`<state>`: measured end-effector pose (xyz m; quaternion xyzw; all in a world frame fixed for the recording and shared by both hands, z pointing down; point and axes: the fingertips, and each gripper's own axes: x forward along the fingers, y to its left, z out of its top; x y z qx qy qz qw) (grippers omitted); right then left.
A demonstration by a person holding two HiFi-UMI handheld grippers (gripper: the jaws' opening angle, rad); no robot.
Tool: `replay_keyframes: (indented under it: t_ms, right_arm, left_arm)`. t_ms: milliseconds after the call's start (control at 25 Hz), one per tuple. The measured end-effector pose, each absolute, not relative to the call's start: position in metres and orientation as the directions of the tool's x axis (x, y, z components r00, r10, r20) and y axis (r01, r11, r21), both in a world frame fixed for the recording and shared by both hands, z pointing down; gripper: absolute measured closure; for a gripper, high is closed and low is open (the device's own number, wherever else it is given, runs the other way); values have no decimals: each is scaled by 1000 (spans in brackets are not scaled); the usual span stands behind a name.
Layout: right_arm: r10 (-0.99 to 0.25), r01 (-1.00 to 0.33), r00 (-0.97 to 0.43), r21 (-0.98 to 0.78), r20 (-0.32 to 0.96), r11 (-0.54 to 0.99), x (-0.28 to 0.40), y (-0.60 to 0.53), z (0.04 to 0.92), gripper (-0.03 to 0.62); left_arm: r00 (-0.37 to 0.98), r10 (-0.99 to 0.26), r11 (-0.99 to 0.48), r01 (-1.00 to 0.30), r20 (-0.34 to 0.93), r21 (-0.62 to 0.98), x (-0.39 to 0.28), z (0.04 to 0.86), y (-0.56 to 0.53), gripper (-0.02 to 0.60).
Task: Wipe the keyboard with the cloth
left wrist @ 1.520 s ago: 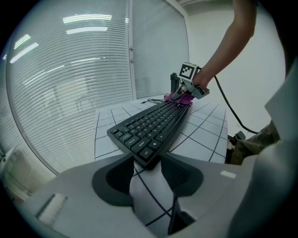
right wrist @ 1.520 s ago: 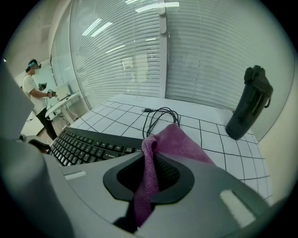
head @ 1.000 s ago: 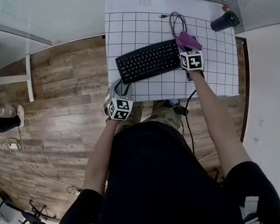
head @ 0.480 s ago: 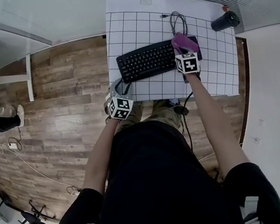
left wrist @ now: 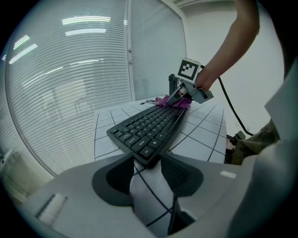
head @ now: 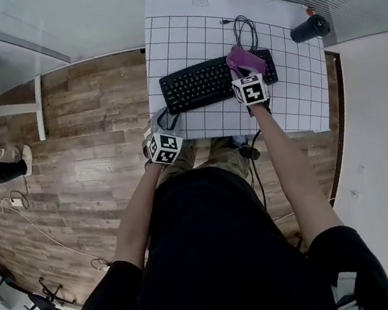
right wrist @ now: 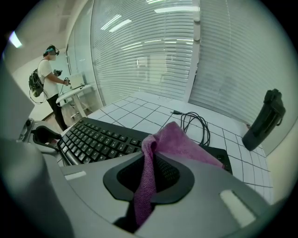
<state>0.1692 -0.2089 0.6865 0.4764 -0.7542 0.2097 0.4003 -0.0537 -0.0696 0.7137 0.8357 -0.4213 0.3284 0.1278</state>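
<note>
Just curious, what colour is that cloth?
Purple; the cloth shows best in the right gripper view.

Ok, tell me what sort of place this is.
Probably an office or lab workspace: slatted blinds run along glazed walls, the floor is wood-look, a white gridded table carries a keyboard, and a second person stands at another white desk in the background.

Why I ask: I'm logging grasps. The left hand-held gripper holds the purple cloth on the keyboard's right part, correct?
No. The right hand-held gripper holds the purple cloth on the keyboard's right part; the right gripper view shows the cloth pinched between its jaws. The left hand-held gripper is open and empty.
</note>
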Motion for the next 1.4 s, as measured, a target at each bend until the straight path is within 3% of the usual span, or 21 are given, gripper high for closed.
replay_keyframes:
  t_ms: [1400]
  right_arm:
    - [-547,-799,-261,141,795,585,123,-197,684,540]
  left_arm:
    - [428,-617,-612,-788,661,-61,-53,713,-70,425]
